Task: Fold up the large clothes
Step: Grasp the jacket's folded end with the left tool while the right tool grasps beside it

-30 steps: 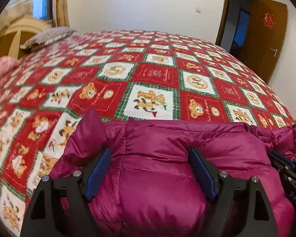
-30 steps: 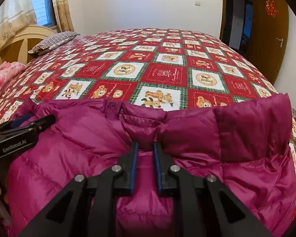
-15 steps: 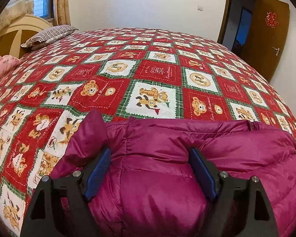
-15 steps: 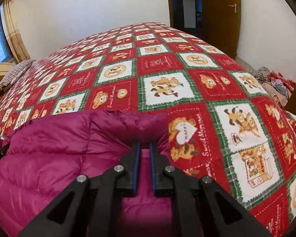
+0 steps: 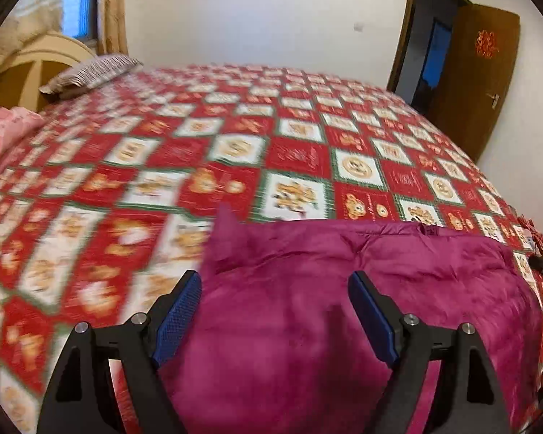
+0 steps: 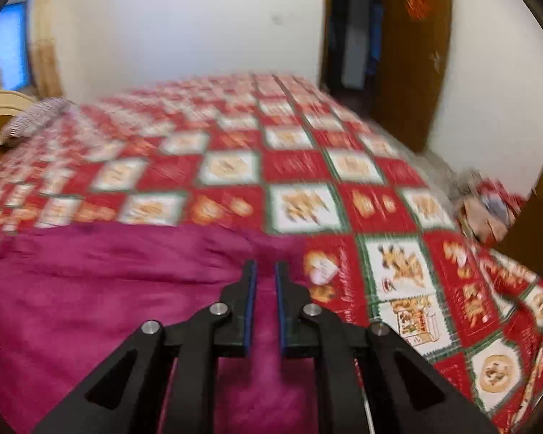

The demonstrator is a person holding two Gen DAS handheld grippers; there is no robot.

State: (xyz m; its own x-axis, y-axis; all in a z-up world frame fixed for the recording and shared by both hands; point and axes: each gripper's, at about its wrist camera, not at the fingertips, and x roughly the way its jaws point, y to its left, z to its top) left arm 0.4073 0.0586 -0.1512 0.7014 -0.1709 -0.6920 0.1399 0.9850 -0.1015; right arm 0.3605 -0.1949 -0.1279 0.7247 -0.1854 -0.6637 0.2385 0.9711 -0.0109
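My left gripper (image 5: 274, 311) has its jaws spread wide, blue pads (image 5: 177, 320) well apart, nothing pinched between them. The magenta puffer jacket (image 5: 344, 307) fills the gap and runs under both fingers. Its near-left corner pokes up in a peak at about eleven o'clock from the left pad.

My right gripper (image 6: 265, 296) has its jaws drawn almost together, only a thin slot between the blue pads. I see jacket (image 6: 108, 307) fabric in that slot and below it, but the picture is smeared and I cannot tell whether the pads actually pinch it. The tips sit close to the jacket's far right corner, which ends just past twelve o'clock of them.

Out from there, the jacket lies on the bed's patchwork bedspread (image 5: 289, 152), red and white squares with bear prints and green borders. In the left view its far edge runs from ten o'clock across to three o'clock. In the right view it spreads from the fingers out to nine o'clock, with bare bedspread (image 6: 398, 271) from one to four o'clock.

Far off at ten o'clock, a striped pillow (image 5: 90, 74) lies against a curved wooden headboard (image 5: 36, 61). A pink cloth (image 5: 3, 137) sits at nine o'clock. At two o'clock a brown door (image 5: 485, 72) stands open.
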